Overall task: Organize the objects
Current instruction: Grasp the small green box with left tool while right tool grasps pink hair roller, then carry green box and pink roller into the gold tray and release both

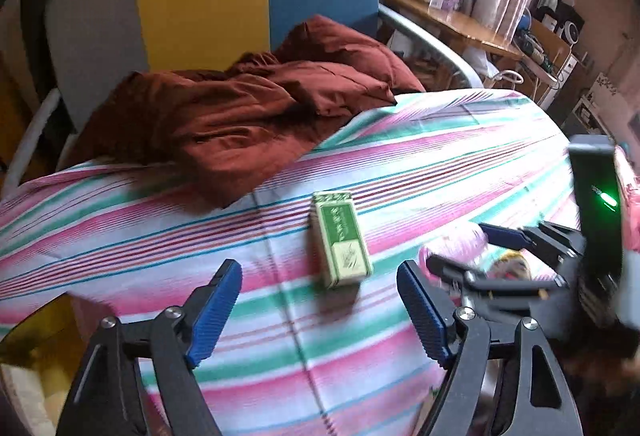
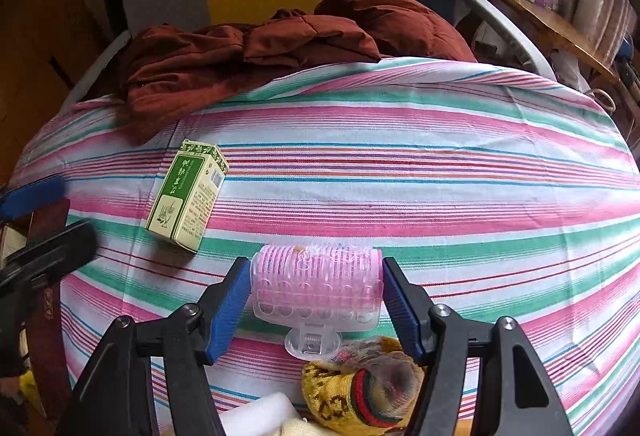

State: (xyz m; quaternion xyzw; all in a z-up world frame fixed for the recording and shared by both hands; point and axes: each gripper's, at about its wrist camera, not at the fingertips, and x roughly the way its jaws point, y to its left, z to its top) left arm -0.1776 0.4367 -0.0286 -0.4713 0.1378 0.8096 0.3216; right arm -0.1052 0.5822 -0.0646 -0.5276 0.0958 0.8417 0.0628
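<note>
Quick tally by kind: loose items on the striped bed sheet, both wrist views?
Green-and-cream carton: 1
Pink hair roller (between the right hand-held gripper pads): 1
Yellow patterned knit item: 1
Rust-brown bedding heap: 1
Total: 4

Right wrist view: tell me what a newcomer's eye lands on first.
The pink hair roller sits dead centre, clamped between the right gripper's blue pads. Left of it, a green and cream box lies on the striped bedsheet. Behind both, a rumpled maroon cloth is heaped at the far edge.
</note>
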